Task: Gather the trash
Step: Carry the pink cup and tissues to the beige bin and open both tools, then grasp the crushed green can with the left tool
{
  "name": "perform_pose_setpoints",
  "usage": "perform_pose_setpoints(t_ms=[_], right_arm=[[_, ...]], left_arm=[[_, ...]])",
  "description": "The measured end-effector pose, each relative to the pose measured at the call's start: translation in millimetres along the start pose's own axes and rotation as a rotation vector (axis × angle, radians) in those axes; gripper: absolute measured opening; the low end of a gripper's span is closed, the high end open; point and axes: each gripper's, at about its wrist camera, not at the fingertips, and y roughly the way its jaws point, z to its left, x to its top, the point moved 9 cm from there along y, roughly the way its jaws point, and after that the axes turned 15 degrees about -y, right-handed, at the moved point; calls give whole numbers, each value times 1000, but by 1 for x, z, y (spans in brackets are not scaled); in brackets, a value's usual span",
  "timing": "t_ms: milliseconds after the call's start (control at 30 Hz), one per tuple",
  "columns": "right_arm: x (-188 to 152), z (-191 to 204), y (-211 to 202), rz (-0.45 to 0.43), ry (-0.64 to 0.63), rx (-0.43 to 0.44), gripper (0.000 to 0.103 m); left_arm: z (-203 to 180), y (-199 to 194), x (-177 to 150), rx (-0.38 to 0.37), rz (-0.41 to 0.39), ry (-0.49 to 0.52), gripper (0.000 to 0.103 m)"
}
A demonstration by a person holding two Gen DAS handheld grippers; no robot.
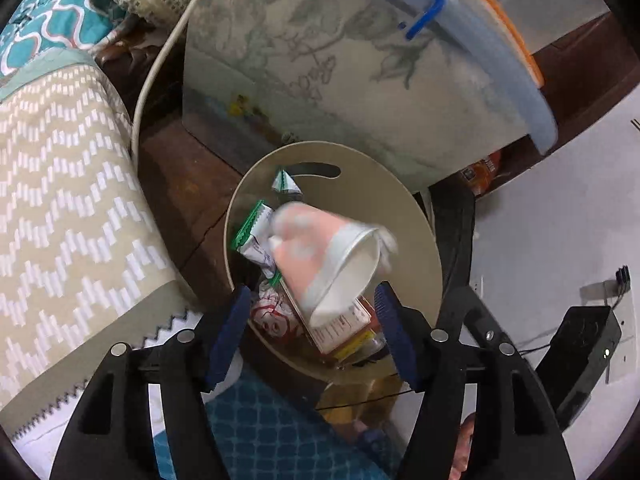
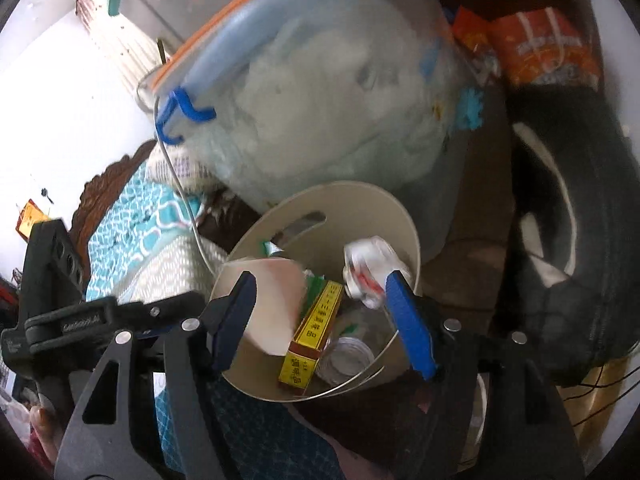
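Note:
A beige round trash bin [image 1: 416,248] stands below both grippers and also shows in the right wrist view [image 2: 384,208]. Inside lie a pink and white paper cup [image 1: 324,256], green and white wrappers [image 1: 256,232], a yellow and red box [image 2: 312,340] and a crumpled white wrapper [image 2: 372,268]. The cup [image 2: 272,300] looks blurred, in the air over the bin. My left gripper [image 1: 312,328] is open above the bin with nothing between its fingers. My right gripper [image 2: 320,320] is open over the bin, and empty.
A large clear storage box with a blue lid and clasp [image 1: 360,60] leans just behind the bin. Patterned bedding [image 1: 60,200] lies at the left. Orange snack bags [image 2: 540,48] and a dark bag [image 2: 568,240] sit at the right. A black device [image 1: 580,352] stands on the white floor.

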Motion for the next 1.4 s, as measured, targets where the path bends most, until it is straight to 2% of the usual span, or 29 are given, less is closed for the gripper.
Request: perform_pose_setpoints(t_ms=[200, 333, 433, 500, 567, 633, 700, 767, 833, 900, 967, 1033, 1067, 1133, 1167, 1267, 1367, 1400], right_arm=[[3, 41, -23, -36, -39, 79, 69], [-6, 95, -25, -11, -101, 181, 68], [-16, 148, -22, 27, -160, 274, 67], [-27, 188, -20, 61, -207, 338, 67], [-43, 231, -15, 103, -256, 404, 66], [-59, 269, -12, 143, -305, 456, 65], [-77, 309, -9, 185, -359, 501, 64], [-96, 352, -7, 232, -416, 555, 58], [-117, 394, -6, 275, -478, 609, 52], [-131, 419, -6, 301, -519, 637, 47], [-147, 444, -5, 322, -547, 659, 47], [-159, 457, -5, 341, -550, 668, 47], [-163, 462, -4, 352, -544, 669, 47], [-169, 463, -3, 366, -526, 662, 47], [-170, 463, -2, 368, -521, 656, 47], [-169, 456, 0, 373, -501, 635, 47], [-167, 449, 2, 377, -491, 621, 47], [-167, 448, 3, 379, -492, 619, 47]], left_arm=[[13, -83, -19, -18, -145, 89, 61], [52, -149, -38, 2, -255, 98, 61], [101, -208, -51, 45, -362, 51, 61], [149, -252, -57, 86, -440, -25, 63], [213, -297, -64, 151, -506, -146, 64], [262, -327, -72, 178, -545, -255, 64], [332, -367, -84, 220, -597, -406, 64], [394, -396, -94, 283, -635, -537, 64], [438, -421, -96, 297, -657, -613, 64], [465, -435, -85, 314, -658, -630, 64], [480, -434, -68, 294, -624, -605, 67], [488, -419, -48, 243, -558, -563, 83], [493, -403, -35, 210, -498, -530, 83], [502, -382, -28, 195, -438, -525, 83], [510, -368, -24, 153, -392, -536, 83], [514, -345, -28, 34, -337, -575, 83], [496, -340, -45, 25, -350, -540, 75], [490, -337, -51, 22, -339, -532, 67]])
